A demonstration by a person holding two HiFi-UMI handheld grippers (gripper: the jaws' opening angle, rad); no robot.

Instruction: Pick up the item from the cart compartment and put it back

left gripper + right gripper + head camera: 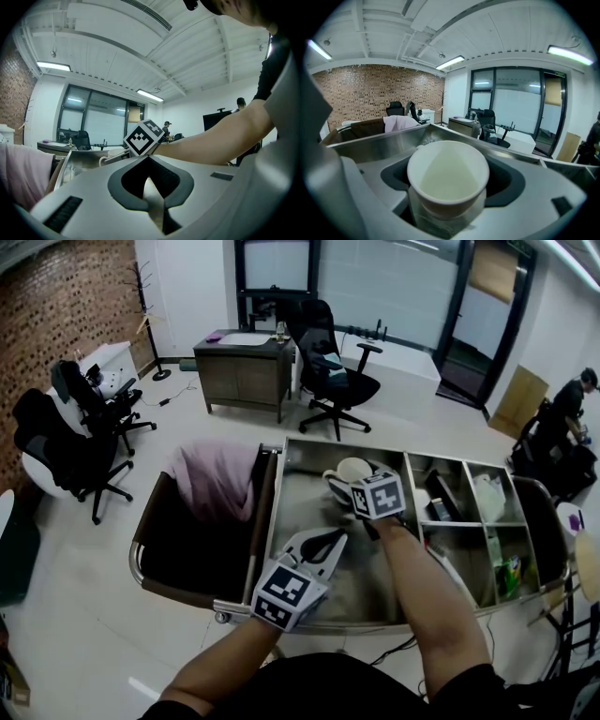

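Observation:
A white paper cup (353, 468) is in the large steel compartment of the cart (309, 451). My right gripper (351, 486) reaches into that compartment and is shut on the cup. In the right gripper view the cup (448, 174) sits between the two jaws of the right gripper (452, 197), its empty inside tilted toward the camera. My left gripper (335, 539) hovers over the front part of the same compartment, jaws shut with nothing in them. In the left gripper view the left gripper (149, 161) points at the right gripper's marker cube (144, 137).
A pink cloth (216, 479) lies in the dark bag at the cart's left end. Small compartments on the right hold a black object (441, 495), a white bag (487, 498) and a green packet (511, 577). Office chairs (333, 371) and a desk (244, 367) stand beyond.

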